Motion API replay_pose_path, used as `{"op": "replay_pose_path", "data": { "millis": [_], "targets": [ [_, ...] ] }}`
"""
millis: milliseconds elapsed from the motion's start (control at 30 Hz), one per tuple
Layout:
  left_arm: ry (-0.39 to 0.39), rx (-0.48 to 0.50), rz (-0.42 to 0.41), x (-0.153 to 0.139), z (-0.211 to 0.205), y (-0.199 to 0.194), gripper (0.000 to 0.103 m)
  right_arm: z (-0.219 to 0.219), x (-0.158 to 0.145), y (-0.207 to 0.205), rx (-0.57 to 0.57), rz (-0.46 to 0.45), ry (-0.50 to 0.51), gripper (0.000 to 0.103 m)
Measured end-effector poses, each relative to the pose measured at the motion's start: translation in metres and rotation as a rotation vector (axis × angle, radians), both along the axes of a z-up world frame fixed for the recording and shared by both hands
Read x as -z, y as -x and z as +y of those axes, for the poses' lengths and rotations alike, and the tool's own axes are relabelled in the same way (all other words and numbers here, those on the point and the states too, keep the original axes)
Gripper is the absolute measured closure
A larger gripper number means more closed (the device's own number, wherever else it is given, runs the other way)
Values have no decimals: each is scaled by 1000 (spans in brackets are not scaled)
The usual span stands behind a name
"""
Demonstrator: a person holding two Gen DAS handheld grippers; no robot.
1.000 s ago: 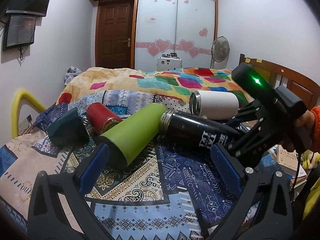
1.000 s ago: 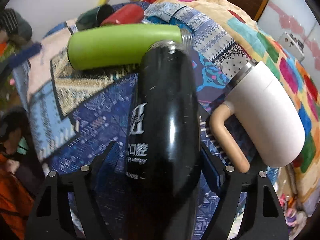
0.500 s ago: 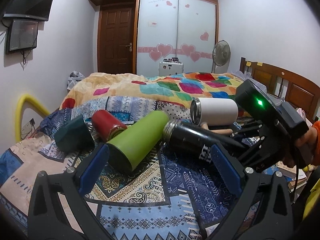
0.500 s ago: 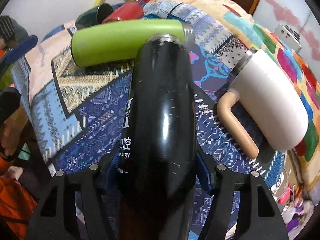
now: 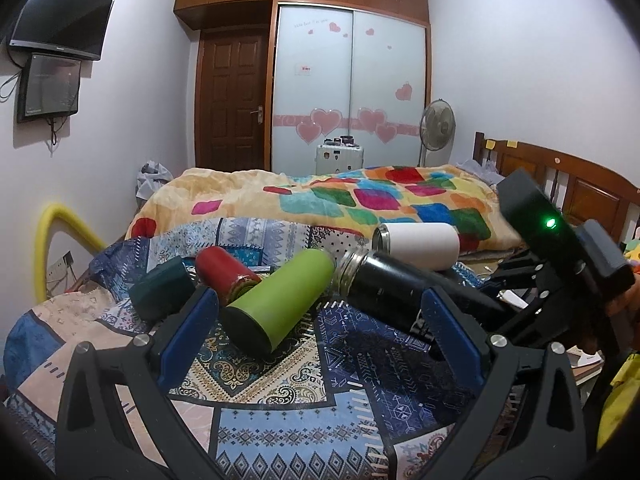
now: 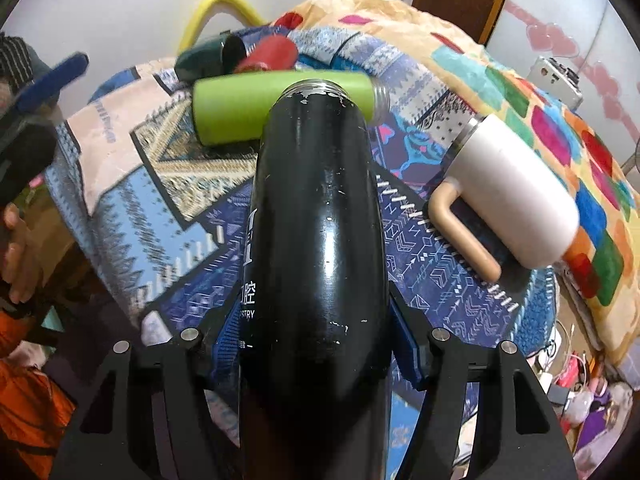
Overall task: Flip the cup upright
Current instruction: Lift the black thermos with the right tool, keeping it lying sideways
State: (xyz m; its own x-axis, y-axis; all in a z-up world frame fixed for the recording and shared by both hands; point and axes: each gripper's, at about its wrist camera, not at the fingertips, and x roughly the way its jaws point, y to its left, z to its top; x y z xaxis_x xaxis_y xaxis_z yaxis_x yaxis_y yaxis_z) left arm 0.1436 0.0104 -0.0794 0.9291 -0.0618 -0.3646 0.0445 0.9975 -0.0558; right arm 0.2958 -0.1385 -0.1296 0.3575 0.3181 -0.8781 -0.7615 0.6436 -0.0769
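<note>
Bedroom | my right gripper (image 6: 316, 344) now clamps black flask (image 6: 316, 208), mouth raised toward 12 o'clock off the bed (image 6: 420, 248) | left gripper (image 5: 316, 320) open, idle | uprighting begun

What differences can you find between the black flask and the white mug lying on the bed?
The black flask is clamped between the right gripper pads and angled mouth-up off the bedspread; the white mug lies free on it. The flask is long, narrow and glossy black; the mug is shorter, stubbier and matte white. The mug has a tan handle; the flask shows none. Both have bare metal rims and no lids.
</note>
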Motion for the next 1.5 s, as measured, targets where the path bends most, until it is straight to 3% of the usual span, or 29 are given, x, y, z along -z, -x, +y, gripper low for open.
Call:
{"op": "replay_pose_path", "data": {
  "millis": [367, 733, 900, 1233, 1500],
  "targets": [
    [-6, -16, -25, -10, 10, 30, 0, 10, -28, 40, 15, -56, -81, 42],
    [22, -24, 22, 9, 27, 38, 0, 30, 11, 40, 46, 23, -94, 42],
    [19, -24, 52, 22, 34, 36, 0, 42, 31, 35, 45, 46, -47, 42],
    [25, -31, 101, 41, 38, 24, 0, 56, 37, 28, 40, 69, 28, 42],
    [14, -41, 120, 44, 42, 19, 0, 41, 7, 37, 36, 6, -64, 39]
  ]
}}
